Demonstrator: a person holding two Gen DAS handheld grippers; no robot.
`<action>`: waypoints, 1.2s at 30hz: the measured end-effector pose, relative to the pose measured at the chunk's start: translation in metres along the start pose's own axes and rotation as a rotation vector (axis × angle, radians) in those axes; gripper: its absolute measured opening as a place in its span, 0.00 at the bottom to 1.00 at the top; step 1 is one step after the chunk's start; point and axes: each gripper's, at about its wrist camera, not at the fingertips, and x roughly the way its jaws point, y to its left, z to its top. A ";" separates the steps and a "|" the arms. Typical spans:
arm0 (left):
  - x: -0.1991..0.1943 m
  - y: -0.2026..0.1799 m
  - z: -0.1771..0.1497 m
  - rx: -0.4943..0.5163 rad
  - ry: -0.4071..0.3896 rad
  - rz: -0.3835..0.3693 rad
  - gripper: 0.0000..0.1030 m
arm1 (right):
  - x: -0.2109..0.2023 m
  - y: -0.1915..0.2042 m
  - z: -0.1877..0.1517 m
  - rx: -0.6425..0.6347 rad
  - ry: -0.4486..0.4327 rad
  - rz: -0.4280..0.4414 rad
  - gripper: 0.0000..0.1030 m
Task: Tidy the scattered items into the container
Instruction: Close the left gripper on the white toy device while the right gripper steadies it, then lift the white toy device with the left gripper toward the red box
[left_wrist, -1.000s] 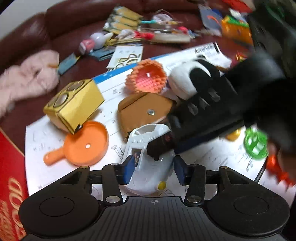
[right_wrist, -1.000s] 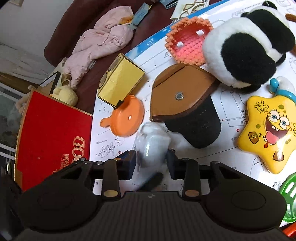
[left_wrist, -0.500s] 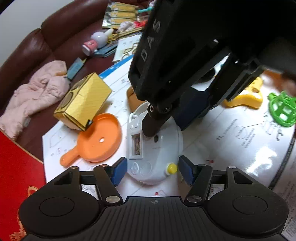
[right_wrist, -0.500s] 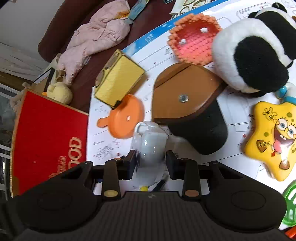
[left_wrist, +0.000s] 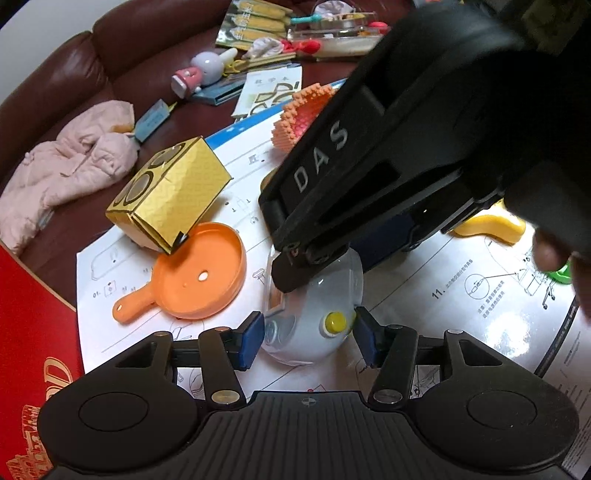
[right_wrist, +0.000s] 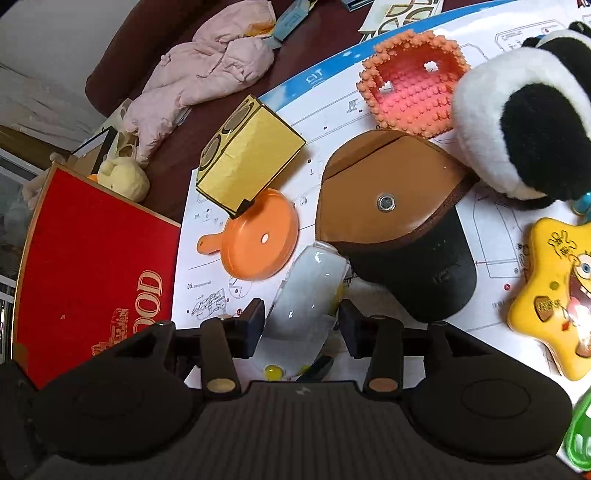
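white toy (left_wrist: 314, 317) glossy plastic | pouch (right_wrist: 388, 199) smooth leather | panda (right_wrist: 524, 122) plush

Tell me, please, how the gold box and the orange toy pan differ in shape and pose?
The gold box is a tilted, closed block; the orange toy pan is a round, shallow dish, open side up, with a stub handle. The box's low corner overlaps the pan's rim. Both lie on the printed sheet.

Counted: one white egg-shaped toy (left_wrist: 314, 317), one orange toy pan (right_wrist: 258, 240), one yellow box (right_wrist: 247, 158), one brown leather pouch (right_wrist: 388, 199), one panda plush (right_wrist: 524, 122), one yellow star toy (right_wrist: 557, 295), one pink jacket (right_wrist: 199, 77), one red box (right_wrist: 88, 266).
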 end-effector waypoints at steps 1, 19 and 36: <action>0.000 0.001 0.000 -0.002 0.002 -0.004 0.52 | 0.002 0.000 0.001 -0.006 0.004 0.000 0.50; 0.008 0.009 0.002 -0.096 -0.021 0.031 0.55 | 0.016 0.006 0.007 -0.014 0.046 0.030 0.48; -0.042 -0.006 0.004 -0.108 -0.081 0.082 0.55 | -0.027 0.032 -0.012 -0.077 -0.026 0.026 0.47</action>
